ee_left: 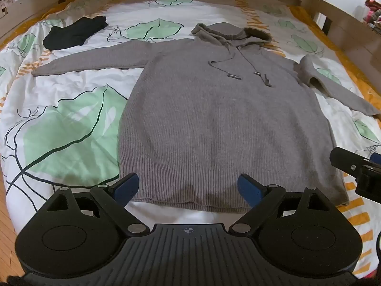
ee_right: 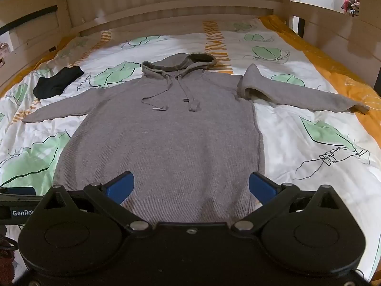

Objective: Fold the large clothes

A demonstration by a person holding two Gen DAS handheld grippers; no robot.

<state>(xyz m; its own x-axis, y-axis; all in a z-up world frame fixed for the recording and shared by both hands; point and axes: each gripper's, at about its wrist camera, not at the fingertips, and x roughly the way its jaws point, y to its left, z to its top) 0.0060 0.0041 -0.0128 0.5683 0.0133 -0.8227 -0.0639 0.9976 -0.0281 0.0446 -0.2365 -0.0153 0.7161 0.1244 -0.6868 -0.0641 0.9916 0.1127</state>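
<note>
A grey knitted hoodie lies flat, front up, on the bed, hood at the far end and both sleeves spread out; it also shows in the right wrist view. Its right sleeve is bunched at the shoulder. My left gripper is open and empty, hovering over the hem's left part. My right gripper is open and empty over the hem's right part. The right gripper also shows at the right edge of the left wrist view.
A folded black garment lies at the far left of the bed, also in the right wrist view. The duvet is white with green leaves and orange stripes. A wooden bed frame runs round the far side.
</note>
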